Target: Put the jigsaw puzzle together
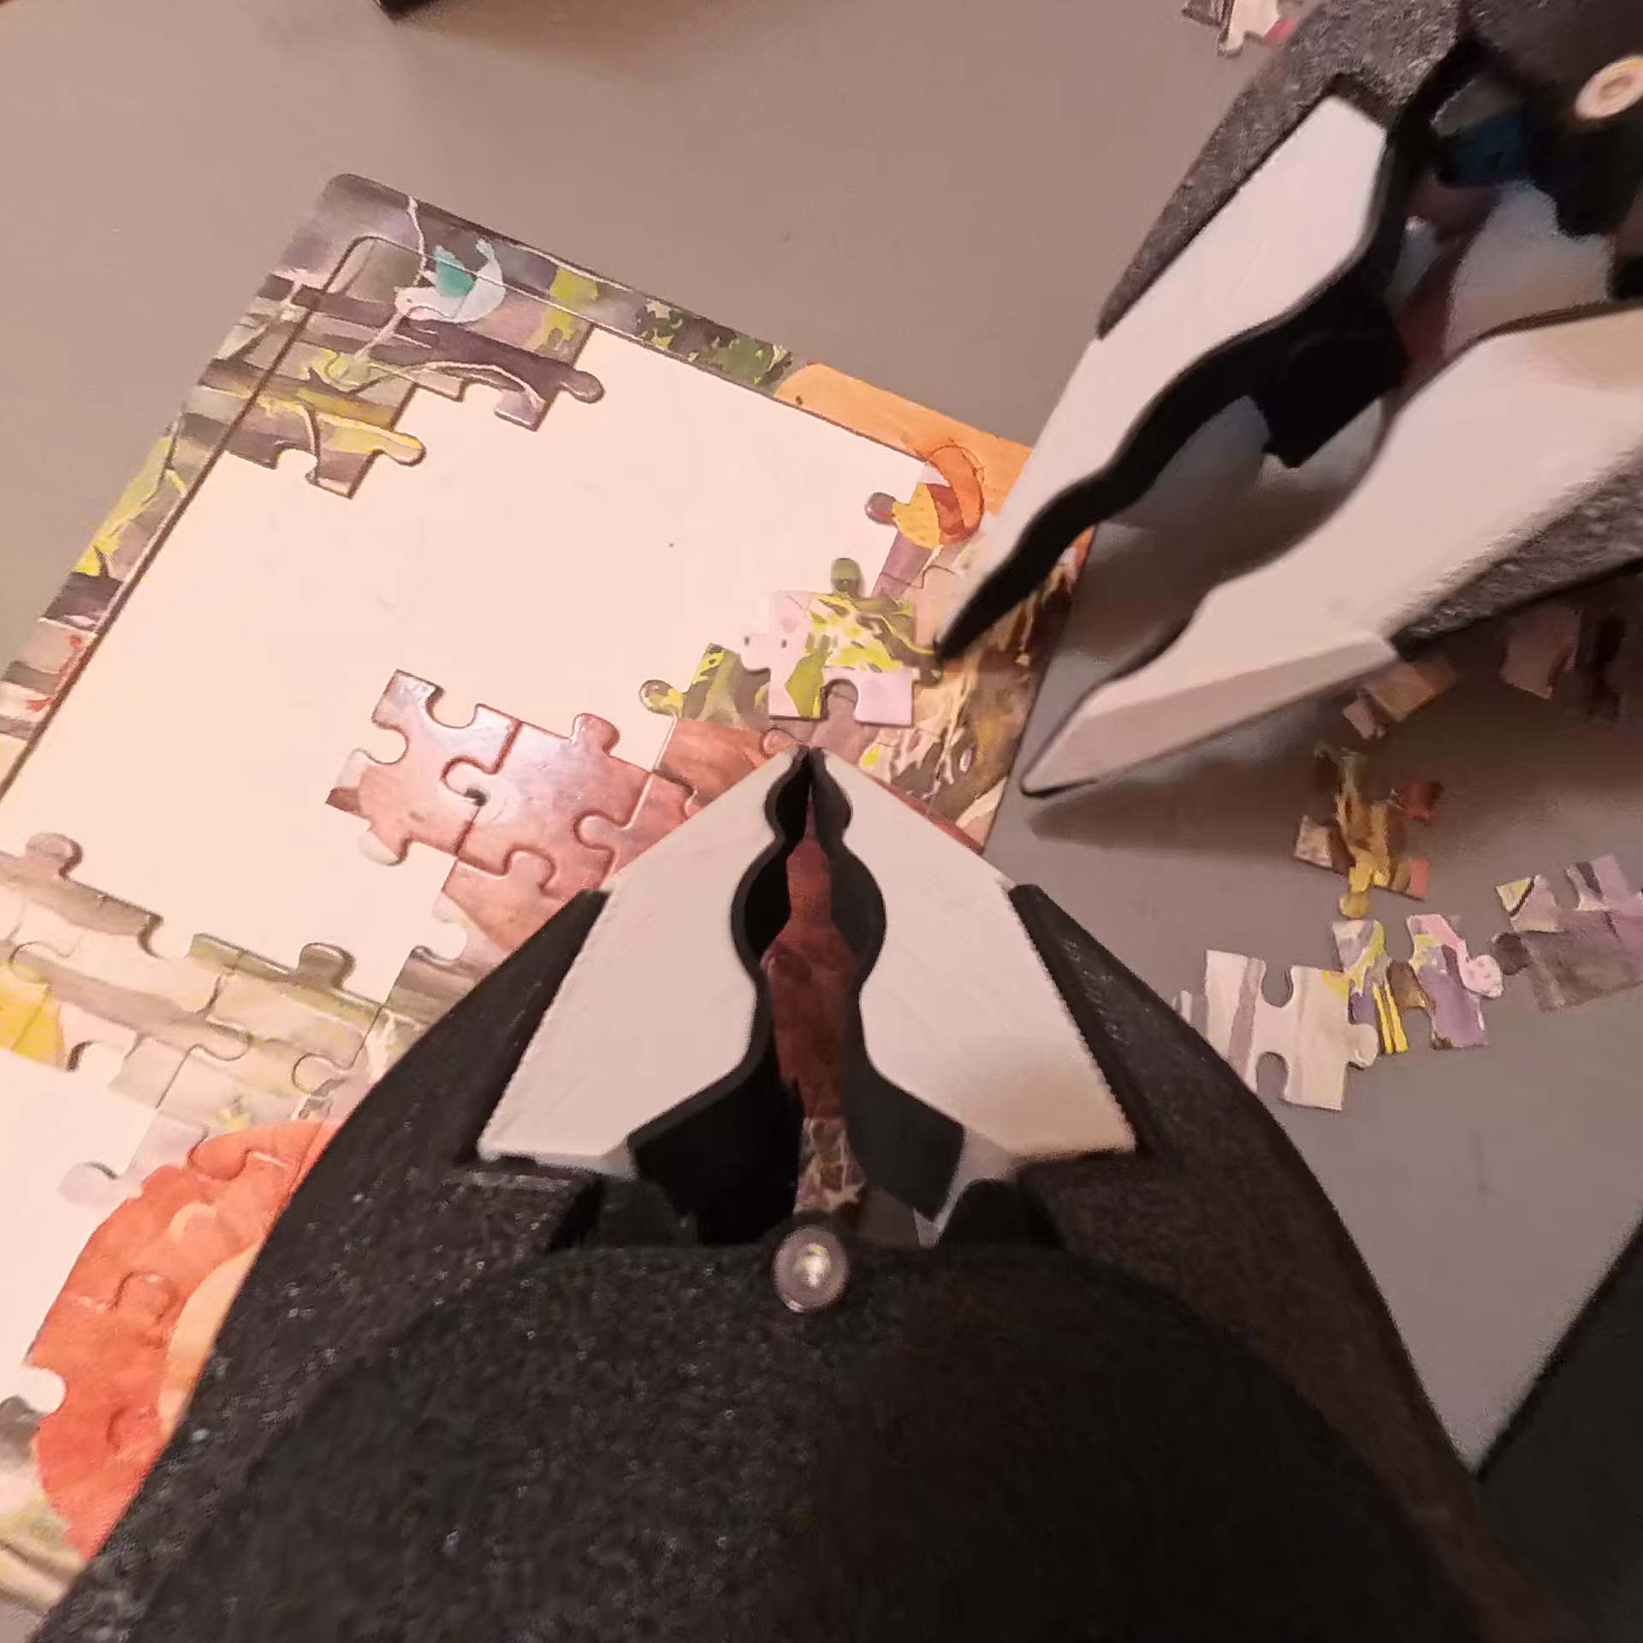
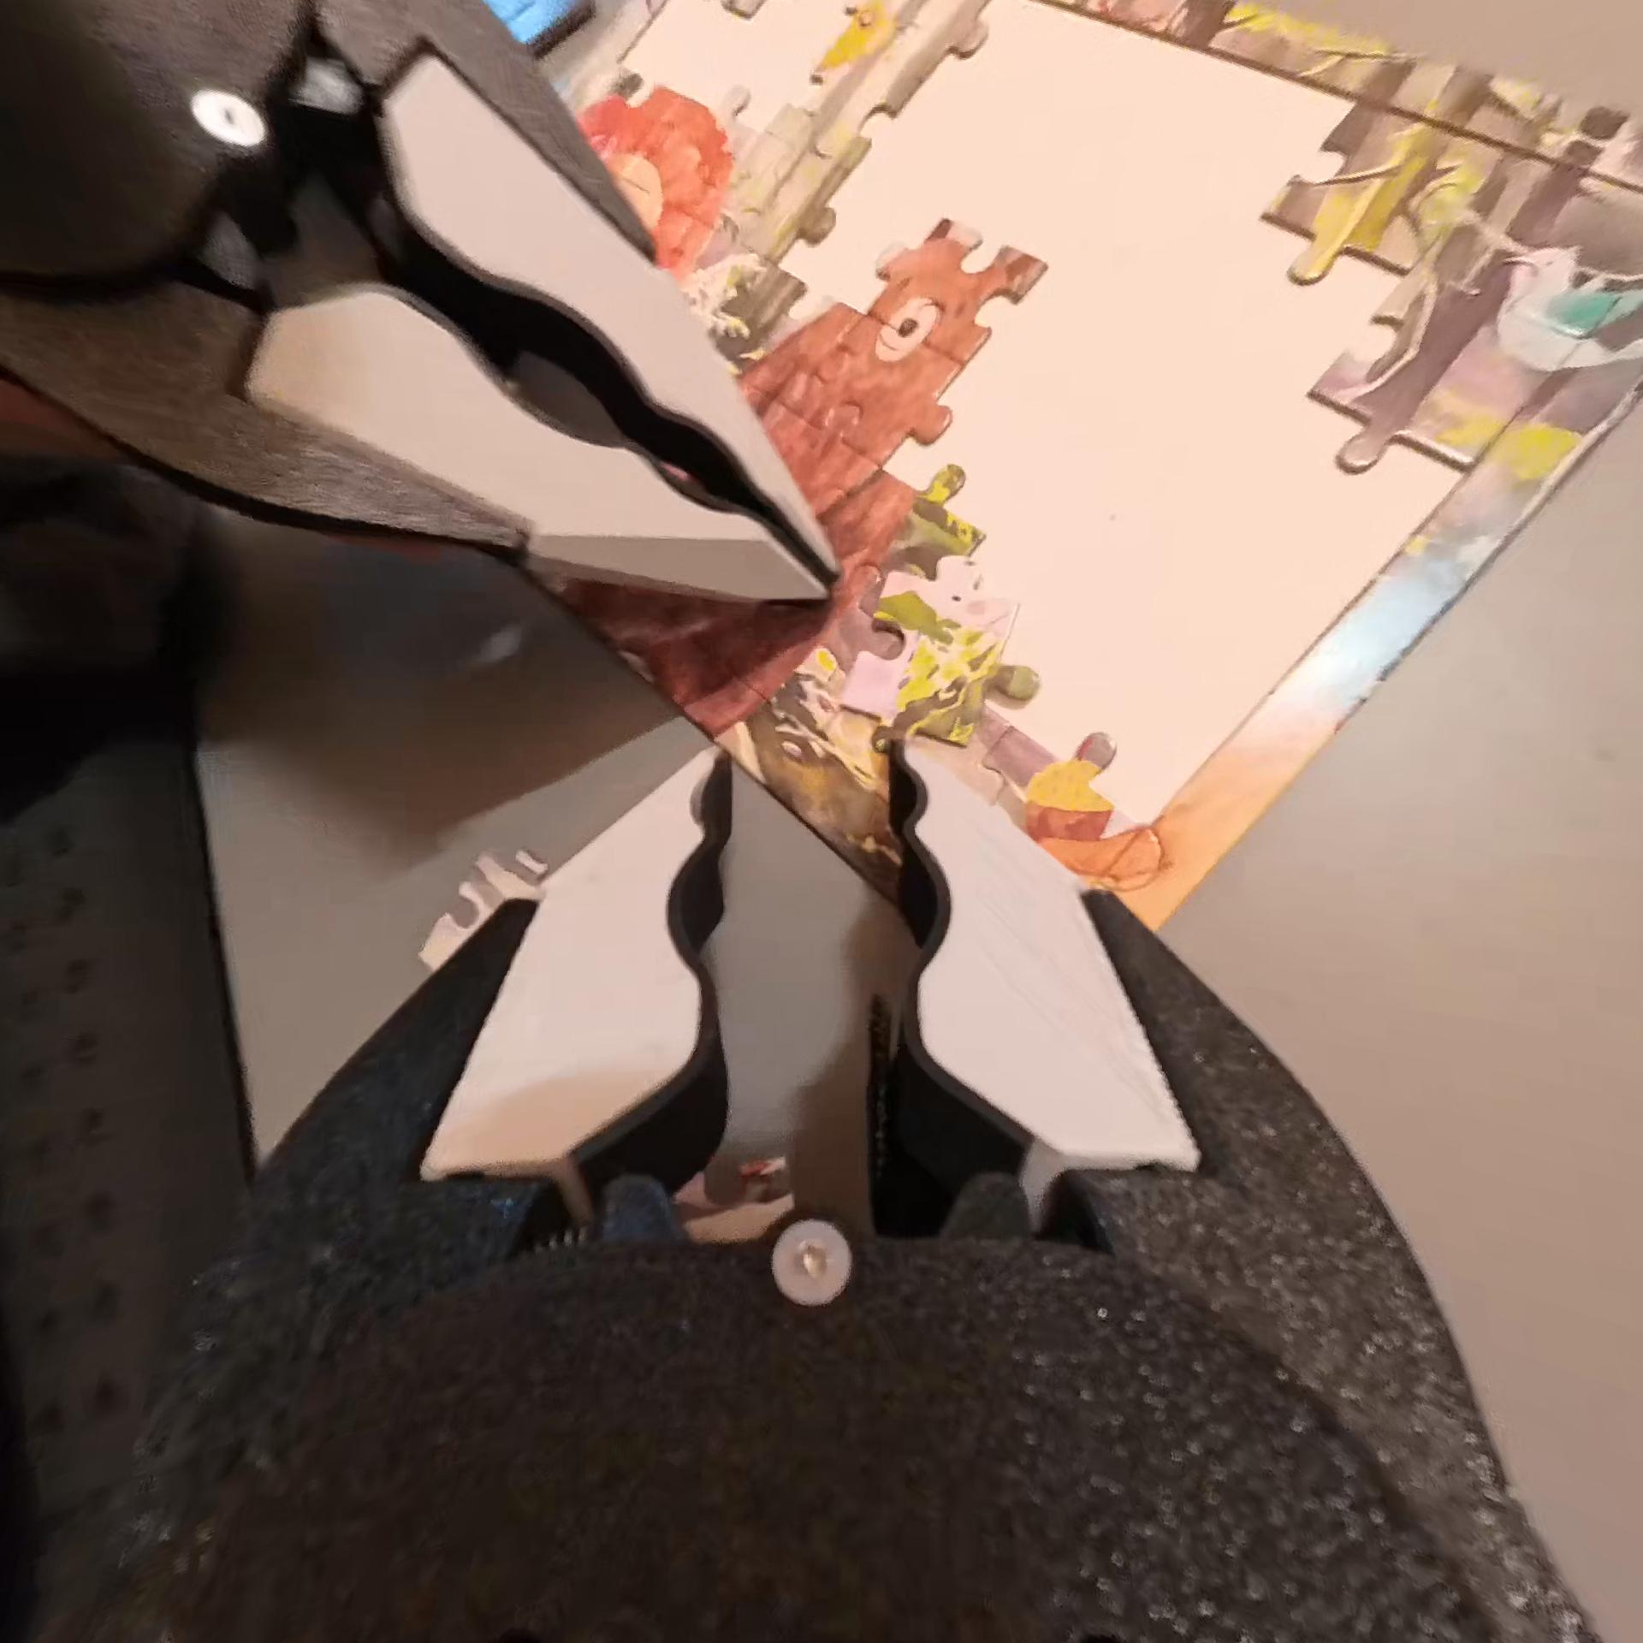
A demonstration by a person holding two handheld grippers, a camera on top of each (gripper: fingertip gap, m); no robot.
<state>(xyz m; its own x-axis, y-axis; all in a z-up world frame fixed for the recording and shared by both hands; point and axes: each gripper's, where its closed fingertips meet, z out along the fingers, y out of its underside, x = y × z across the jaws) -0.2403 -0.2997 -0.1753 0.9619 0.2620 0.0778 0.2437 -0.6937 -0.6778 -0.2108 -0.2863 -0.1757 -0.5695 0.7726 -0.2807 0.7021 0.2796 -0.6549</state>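
On grey table (image 1: 800,178) | jigsaw puzzle (image 1: 498,569) half-filled, cream middle bare, brown bear patch | left gripper (image 1: 811,756) jaws closed, tips over puzzle, nothing gripped | right gripper (image 2: 809,782) jaws apart, empty | loose pieces (image 1: 1387,978) beside.

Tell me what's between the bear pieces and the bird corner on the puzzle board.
Only bare white board. In the left wrist view, nothing sits between the bear pieces and the bird corner; the right wrist view agrees.

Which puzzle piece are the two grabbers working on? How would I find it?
Find the puzzle tray with its big white middle. Go to the corner where the two grippers meet, beside the brown bear pieces. The pale pink piece with yellow-green splashes lies crooked on top of the others, not clicked in like its neighbours.
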